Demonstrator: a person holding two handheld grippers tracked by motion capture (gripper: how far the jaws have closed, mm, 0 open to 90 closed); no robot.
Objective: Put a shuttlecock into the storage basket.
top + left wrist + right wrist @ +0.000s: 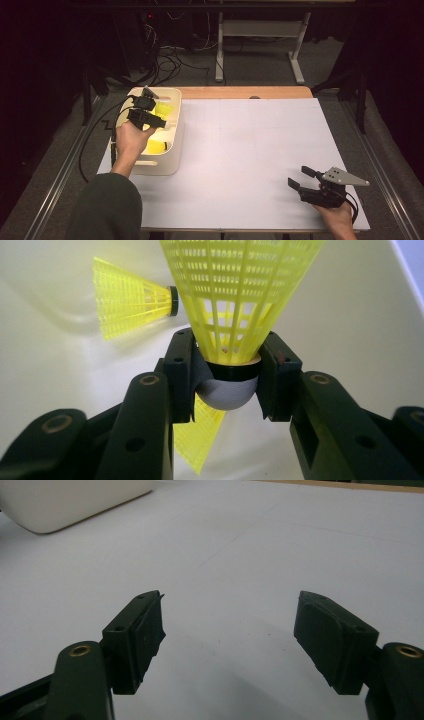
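My left gripper point(227, 377) is shut on a yellow plastic shuttlecock point(240, 295), its pads clamped on the grey rounded cork point(226, 392) and black band, the skirt pointing away from me. In the high view the left gripper point(150, 118) hangs over the cream bin point(172, 142) at the table's left. A second yellow shuttlecock point(131, 299) lies on the bin floor, and part of a third skirt point(200, 437) shows under the jaws. Yellow shuttlecocks point(156, 146) show inside the bin from above. My right gripper point(300, 179) rests open near the front right, nothing between its pads point(330, 640).
A white sheet point(250, 150) covers the table, with a wooden strip point(240, 92) along the far edge. The cream bin's corner point(60, 505) appears far off in the right gripper view. Metal rails point(60, 175) run beside the table; cables and a desk frame point(295, 45) lie beyond.
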